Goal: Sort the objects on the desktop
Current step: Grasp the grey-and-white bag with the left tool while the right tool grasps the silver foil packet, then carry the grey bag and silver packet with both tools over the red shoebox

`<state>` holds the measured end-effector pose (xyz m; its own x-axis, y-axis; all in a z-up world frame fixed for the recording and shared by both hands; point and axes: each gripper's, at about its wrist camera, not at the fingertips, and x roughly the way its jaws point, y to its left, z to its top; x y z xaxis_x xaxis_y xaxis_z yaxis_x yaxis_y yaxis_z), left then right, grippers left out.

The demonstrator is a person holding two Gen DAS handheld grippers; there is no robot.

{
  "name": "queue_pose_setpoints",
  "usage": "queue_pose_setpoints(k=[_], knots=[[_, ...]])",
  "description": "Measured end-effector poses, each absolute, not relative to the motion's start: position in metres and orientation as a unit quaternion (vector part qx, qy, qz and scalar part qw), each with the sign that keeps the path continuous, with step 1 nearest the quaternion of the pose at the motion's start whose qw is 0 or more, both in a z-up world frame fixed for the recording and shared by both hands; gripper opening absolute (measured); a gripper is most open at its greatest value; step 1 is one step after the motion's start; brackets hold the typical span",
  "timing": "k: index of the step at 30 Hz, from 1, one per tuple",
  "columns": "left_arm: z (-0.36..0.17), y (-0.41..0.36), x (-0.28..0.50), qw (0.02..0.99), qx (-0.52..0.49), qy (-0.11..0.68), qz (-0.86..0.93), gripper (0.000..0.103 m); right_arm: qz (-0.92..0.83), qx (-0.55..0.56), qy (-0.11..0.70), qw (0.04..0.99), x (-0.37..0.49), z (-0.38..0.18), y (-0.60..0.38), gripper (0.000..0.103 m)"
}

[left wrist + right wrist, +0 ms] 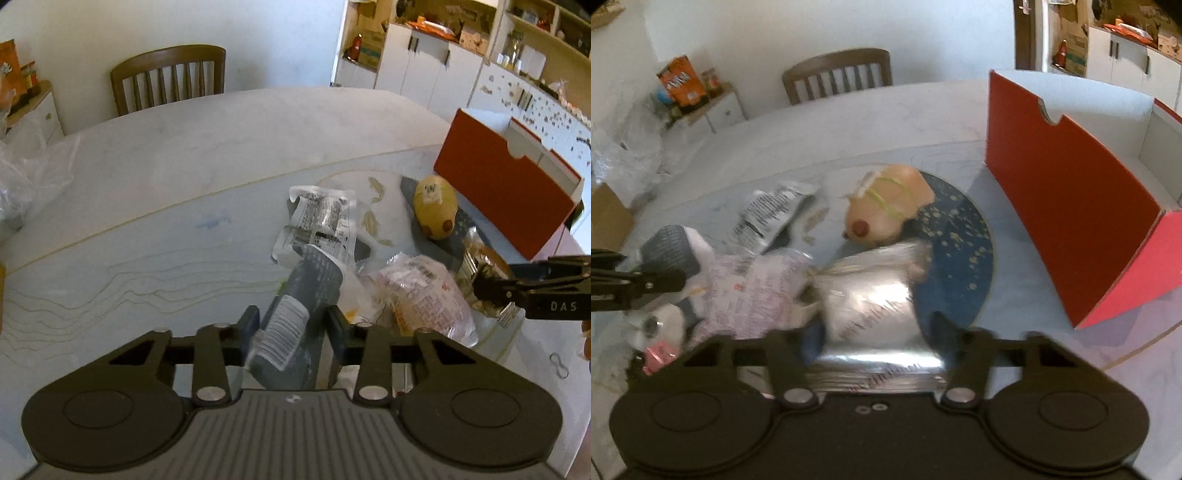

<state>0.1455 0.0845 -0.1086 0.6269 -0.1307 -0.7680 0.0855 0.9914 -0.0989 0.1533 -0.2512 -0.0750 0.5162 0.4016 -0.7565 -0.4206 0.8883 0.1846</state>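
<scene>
The left claw [291, 325] is clamped on a dark grey plastic packet with a white barcode label [295, 306]; the right claw [875, 332] is clamped on a shiny silver foil packet [871, 295]. Both packets sit in the clutter mid-desk, beside the open red cardboard box [1067, 206] at the white desk's [166, 177] right edge.

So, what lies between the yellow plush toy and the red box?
Nothing: in the right wrist view the stretch between the plush toy and the red box shows only the dark round mat and bare tabletop.
</scene>
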Motion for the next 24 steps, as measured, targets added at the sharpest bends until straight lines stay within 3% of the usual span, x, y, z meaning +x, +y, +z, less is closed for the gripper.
queue_pose_setpoints(k=[7, 24], knots=[[-0.101, 0.087, 0.142, 0.906, -0.039, 0.417, -0.056, 0.022, 0.217, -0.025, 0.431, 0.876, 0.154, -0.070, -0.254, 0.048], [-0.055, 0.085, 0.124, 0.926, -0.061, 0.372, -0.018, 0.019, 0.214, 0.023, 0.410, 0.886, 0.146, -0.041, -0.275, 0.048]])
